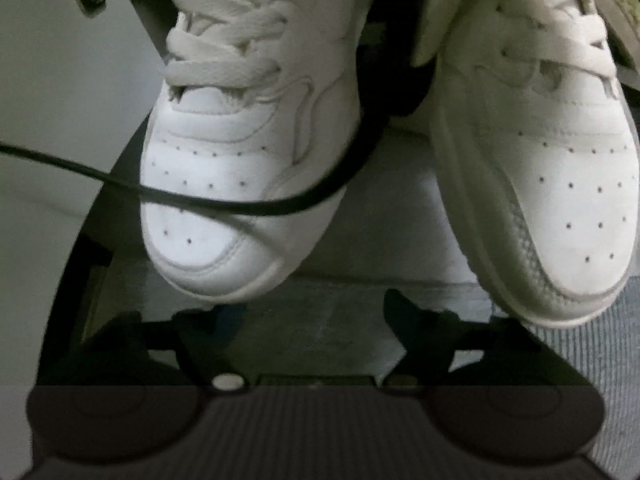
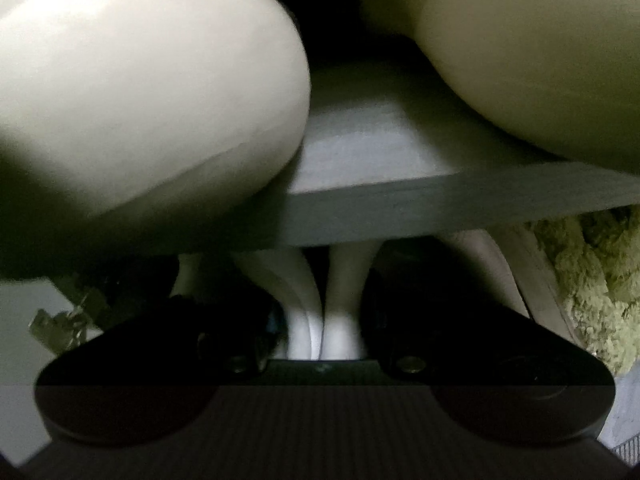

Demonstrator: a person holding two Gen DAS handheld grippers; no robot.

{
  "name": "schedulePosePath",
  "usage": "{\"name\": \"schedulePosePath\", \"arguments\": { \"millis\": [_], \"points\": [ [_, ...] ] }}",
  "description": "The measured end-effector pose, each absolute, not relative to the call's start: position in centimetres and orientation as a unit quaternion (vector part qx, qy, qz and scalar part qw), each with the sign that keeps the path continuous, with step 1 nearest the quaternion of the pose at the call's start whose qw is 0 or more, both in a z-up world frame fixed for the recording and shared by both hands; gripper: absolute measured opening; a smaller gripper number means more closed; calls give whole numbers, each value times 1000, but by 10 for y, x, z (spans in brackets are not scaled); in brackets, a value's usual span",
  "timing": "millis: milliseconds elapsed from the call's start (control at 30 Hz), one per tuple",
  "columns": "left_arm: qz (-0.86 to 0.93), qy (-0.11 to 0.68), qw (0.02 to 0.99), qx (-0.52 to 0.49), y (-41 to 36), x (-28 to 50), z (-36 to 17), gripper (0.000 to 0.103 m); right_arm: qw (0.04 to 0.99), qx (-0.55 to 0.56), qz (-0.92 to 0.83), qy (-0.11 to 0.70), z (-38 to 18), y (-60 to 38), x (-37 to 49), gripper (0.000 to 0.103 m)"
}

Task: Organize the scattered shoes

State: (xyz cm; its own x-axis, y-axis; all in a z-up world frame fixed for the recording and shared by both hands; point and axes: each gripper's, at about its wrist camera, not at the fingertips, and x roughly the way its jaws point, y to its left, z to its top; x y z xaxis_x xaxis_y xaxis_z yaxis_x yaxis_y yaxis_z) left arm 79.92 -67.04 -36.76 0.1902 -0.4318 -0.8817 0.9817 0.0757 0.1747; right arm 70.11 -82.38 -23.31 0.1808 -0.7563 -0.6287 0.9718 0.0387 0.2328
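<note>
My left gripper [image 1: 320, 320] hung spread and empty before two white sneakers [image 1: 240, 168] sitting toes-out, side by side on a pale shelf [image 1: 400, 240]. My right gripper [image 2: 324, 320] had clenched two white shoe edges [image 2: 320, 320] beneath another shelf board [image 2: 400, 208]. How much remained scattered, I couldn't see.

A black cable [image 1: 224, 200] crosses my view of the left sneaker [image 1: 224, 184], and the right sneaker [image 1: 560, 200] is cut off by the frame's edge. From my right wrist, two pale rounded shapes [image 2: 140, 92] fill the blurred foreground, perhaps shoe toes. What sits between my right gripper [image 2: 322, 332] fingers is dark and unclear.
</note>
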Motion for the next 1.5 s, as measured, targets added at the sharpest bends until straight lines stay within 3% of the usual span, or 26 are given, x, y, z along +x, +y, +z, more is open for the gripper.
{"name": "schedulePosePath", "arguments": {
  "millis": [167,400,633,767,900,1167,1500],
  "points": [
    [-502,391,680,366,-678,823,-353,66,717,321,-591,185,-229,-812,690,48],
    [-509,345,707,350,-660,817,-322,80,721,347,-575,170,-218,-796,667,51],
    [-514,322,717,344,-644,822,-305,81,733,367,-558,127,-223,-777,639,50],
    [-528,288,722,342,-632,819,-295,88,727,365,-571,111,-227,-785,641,50],
    [-546,279,715,335,-619,815,-285,88,715,366,-588,97,-235,-799,641,50],
    [-564,281,705,325,-628,822,-290,96,714,314,-616,111,-249,-804,650,50],
    [-640,278,627,347,-539,812,-308,99,712,317,-616,115,-260,-800,634,50]
  ]
}}
